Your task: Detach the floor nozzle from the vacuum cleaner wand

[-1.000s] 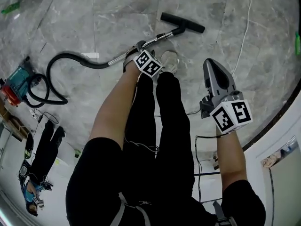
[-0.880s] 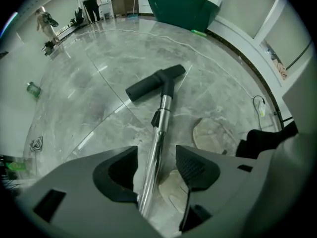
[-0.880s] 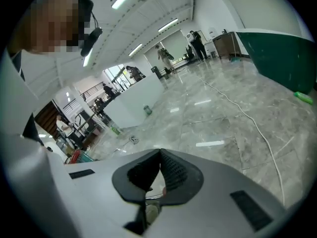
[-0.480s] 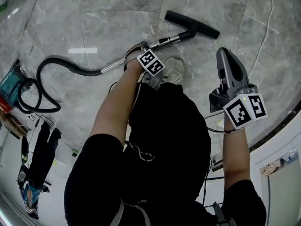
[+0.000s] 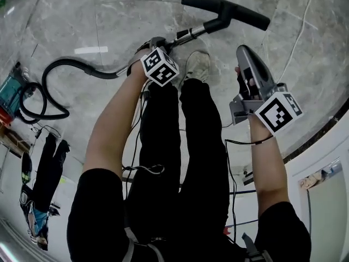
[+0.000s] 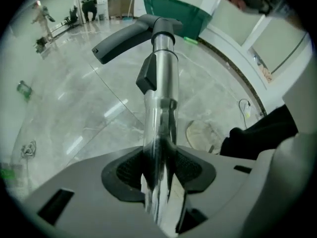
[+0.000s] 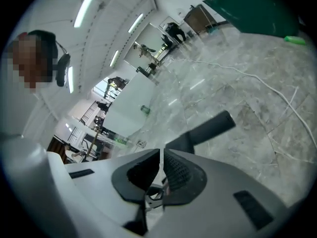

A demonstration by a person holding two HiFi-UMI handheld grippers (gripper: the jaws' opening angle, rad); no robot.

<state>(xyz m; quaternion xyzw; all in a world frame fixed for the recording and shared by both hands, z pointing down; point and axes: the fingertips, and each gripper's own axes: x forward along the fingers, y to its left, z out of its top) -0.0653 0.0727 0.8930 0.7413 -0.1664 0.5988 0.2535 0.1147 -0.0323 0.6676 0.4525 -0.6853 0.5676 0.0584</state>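
The chrome vacuum wand runs from a black hose up to the black floor nozzle at the top of the head view. My left gripper points down onto the wand. In the left gripper view its jaws are closing on the wand, and both pads touch the tube. A black collar sits below the nozzle. My right gripper hovers to the right of the wand, shut with nothing in it. The nozzle lies beyond it.
The person's legs and a light shoe stand just below the wand. A teal vacuum body lies at the far left. A white cable crosses the marble floor at right. A dark curb bounds the floor.
My left gripper has come down over the wand and its jaws have narrowed onto the tube. The right gripper has dropped lower and rolled. The nozzle now appears nearer.
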